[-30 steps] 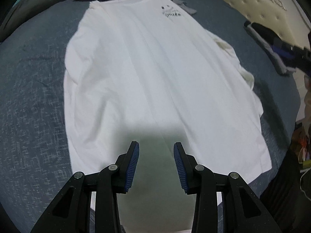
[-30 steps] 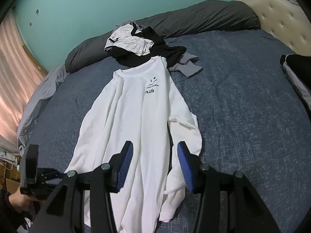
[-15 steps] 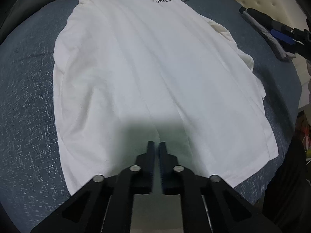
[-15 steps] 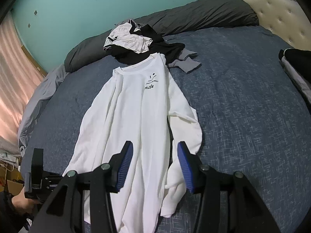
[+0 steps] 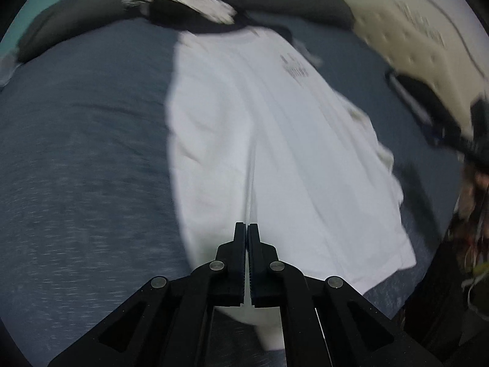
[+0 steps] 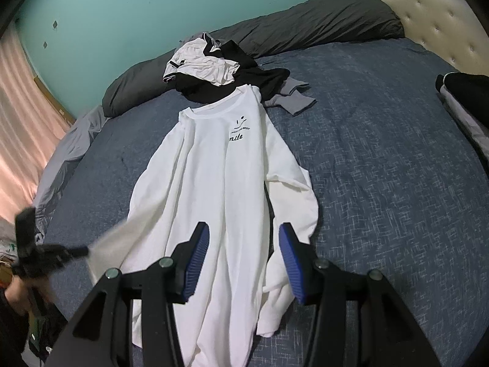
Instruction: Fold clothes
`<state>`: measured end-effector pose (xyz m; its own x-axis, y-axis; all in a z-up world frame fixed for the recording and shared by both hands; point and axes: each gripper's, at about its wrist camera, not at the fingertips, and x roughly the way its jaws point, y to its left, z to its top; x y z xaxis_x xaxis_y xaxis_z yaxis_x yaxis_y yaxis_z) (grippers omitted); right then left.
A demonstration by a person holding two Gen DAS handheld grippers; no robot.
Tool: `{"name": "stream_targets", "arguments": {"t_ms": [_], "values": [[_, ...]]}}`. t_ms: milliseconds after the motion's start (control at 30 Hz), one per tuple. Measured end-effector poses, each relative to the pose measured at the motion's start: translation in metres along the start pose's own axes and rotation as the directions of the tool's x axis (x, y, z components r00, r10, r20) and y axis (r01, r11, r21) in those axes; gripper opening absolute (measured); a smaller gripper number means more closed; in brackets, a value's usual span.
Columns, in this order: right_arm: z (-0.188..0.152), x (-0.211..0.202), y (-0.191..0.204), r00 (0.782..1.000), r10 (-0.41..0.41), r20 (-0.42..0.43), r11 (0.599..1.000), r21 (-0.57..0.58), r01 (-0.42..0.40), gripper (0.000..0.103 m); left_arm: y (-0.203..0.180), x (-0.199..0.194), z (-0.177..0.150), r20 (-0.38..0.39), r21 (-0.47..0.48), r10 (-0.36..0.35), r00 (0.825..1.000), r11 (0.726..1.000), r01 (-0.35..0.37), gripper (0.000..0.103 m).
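Lying face up along the middle of the bed (image 6: 382, 159), the white long-sleeved shirt (image 6: 214, 183) has its collar toward the far edge and its hem toward the near edge, where both grippers are.

At the left, near the bed's left edge, the left gripper (image 6: 82, 249) is pinched tight on the shirt's left hem corner; in the right wrist view that corner is pulled up off the blue bedspread into a blurred peak. Its own camera shows the black fingers (image 5: 238, 244) pressed together with white cloth gathered under and around the tips, though the view is smeared. A hand (image 6: 18, 287) is just visible behind it at the near left corner.

Across the middle, the shirt's body is flat, with a small black printed word and smile mark on the chest. A heap of black, white and grey clothes (image 6: 214, 70) sits at the far edge, touching the collar, with a dark grey duvet roll (image 6: 305, 27) behind it.

Further right, the right gripper (image 6: 244, 263) hovers over the hem area with its blue-padded jaws about half apart and nothing between them. The shirt's right sleeve (image 6: 293, 202) is folded in along the body. Folded dark garments (image 6: 464, 98) lie at the right edge.
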<state>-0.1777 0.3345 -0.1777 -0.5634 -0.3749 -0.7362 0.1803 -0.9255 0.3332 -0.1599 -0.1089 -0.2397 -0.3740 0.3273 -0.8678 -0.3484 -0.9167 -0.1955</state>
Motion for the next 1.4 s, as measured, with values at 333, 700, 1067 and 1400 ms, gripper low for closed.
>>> {"name": "stream_targets", "arguments": {"t_ms": [333, 700, 1067, 1400], "values": [[0.0, 0.001, 0.019, 1.0, -0.006, -0.018, 0.999, -0.043, 0.005, 0.048, 0.095, -0.064, 0.001, 0.083, -0.145, 0.109, 0.991, 0.985, -0.096, 0.001], [0.0, 0.005, 0.045, 0.999, -0.016, -0.045, 0.991, -0.13, 0.011, 0.048, 0.161, -0.089, 0.0, 0.115, -0.214, 0.188, 0.975, 0.964, -0.16, 0.001], [-0.007, 0.014, 0.054, 0.997, -0.035, -0.07, 0.989, -0.148, 0.024, 0.048, 0.258, -0.071, -0.008, 0.004, -0.397, 0.223, 0.975, 0.895, -0.203, 0.001], [-0.013, 0.026, 0.064, 0.995, -0.039, -0.095, 0.986, -0.167, 0.023, 0.048, 0.253, -0.061, -0.033, 0.027, -0.392, 0.189, 0.982, 0.905, -0.164, 0.001]]}}
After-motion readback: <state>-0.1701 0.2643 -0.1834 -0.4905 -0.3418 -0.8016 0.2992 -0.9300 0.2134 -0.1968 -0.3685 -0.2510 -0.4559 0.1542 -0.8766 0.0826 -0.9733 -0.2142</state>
